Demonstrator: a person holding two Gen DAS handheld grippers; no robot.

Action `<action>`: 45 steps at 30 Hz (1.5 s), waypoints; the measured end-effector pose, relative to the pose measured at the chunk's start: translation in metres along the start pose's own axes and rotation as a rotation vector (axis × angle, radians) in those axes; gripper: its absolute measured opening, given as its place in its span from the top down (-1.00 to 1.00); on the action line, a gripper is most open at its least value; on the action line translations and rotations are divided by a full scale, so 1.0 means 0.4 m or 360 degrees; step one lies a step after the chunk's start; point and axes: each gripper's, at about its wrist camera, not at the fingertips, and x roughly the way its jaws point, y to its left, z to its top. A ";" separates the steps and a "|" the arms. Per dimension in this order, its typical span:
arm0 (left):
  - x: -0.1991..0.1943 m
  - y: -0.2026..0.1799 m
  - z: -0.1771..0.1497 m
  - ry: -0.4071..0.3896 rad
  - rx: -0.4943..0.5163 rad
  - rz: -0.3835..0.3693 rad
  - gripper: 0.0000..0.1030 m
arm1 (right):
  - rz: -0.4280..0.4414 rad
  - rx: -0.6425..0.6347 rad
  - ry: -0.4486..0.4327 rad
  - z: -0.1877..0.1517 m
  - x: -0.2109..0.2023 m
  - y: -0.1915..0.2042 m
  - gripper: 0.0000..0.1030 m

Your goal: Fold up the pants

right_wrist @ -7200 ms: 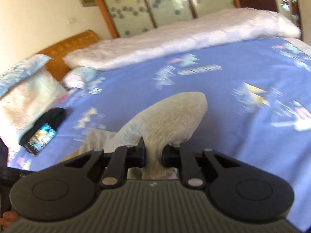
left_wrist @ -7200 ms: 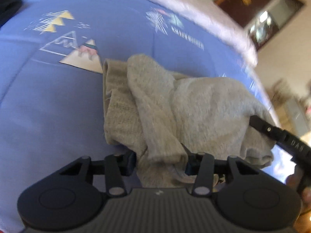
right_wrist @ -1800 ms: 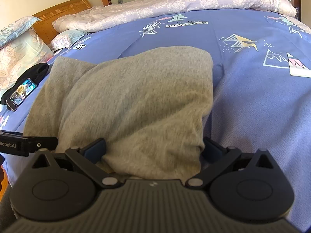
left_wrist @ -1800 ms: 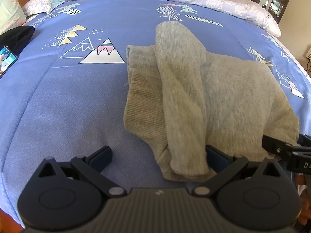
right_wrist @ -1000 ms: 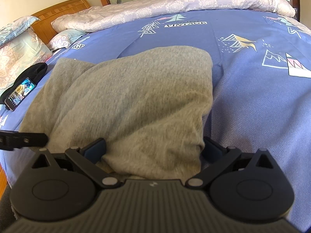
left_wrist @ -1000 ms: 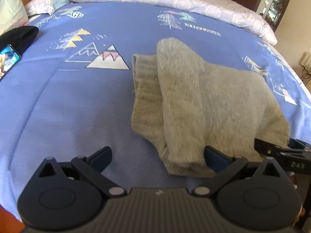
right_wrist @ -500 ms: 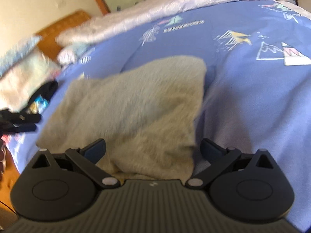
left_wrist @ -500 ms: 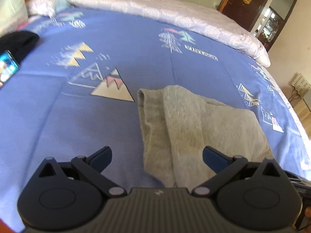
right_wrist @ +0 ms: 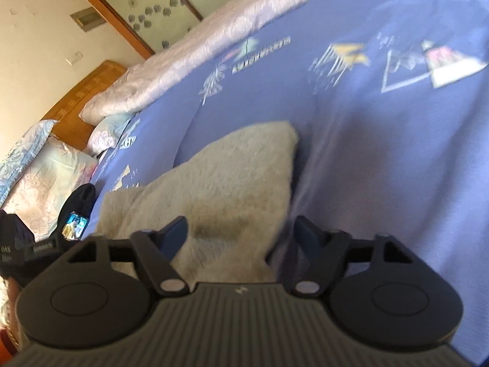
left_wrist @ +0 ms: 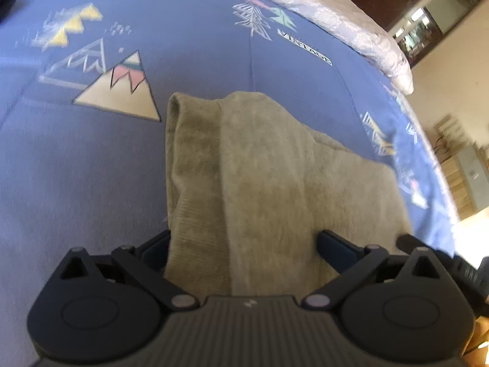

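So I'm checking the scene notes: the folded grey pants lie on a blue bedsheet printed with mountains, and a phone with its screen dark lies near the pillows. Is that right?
Not quite. In the right wrist view the phone has its screen lit, showing a coloured picture, not dark. The rest holds: the folded grey pants lie on the blue bedsheet printed with mountains, and the phone is near the pillows.

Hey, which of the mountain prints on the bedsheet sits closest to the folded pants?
The cream triangle with the pink and teal peak, just left of the grey pants in the left wrist view. The yellow peaks and the outlined one lie farther away.
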 end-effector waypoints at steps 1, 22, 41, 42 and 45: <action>-0.002 -0.016 -0.009 -0.0026 0.0060 0.0039 -0.63 | 0.0005 0.0022 0.0036 -0.001 0.017 -0.002 -0.23; 0.133 -0.271 0.519 -0.0677 0.0558 0.0213 0.19 | -0.0182 -0.0691 -0.0723 0.427 0.209 0.230 0.55; 0.232 -0.225 0.415 -0.0510 0.0289 0.0819 -0.99 | -0.0602 -0.0308 -0.0480 0.348 0.254 0.056 -0.63; 0.208 -0.242 0.393 -0.0494 0.0303 0.0819 -0.99 | -0.0609 -0.0310 -0.0476 0.312 0.214 0.065 -0.67; 0.129 -0.275 0.284 -0.0443 0.0356 0.0807 -0.99 | -0.0605 -0.0297 -0.0447 0.232 0.145 0.056 -0.74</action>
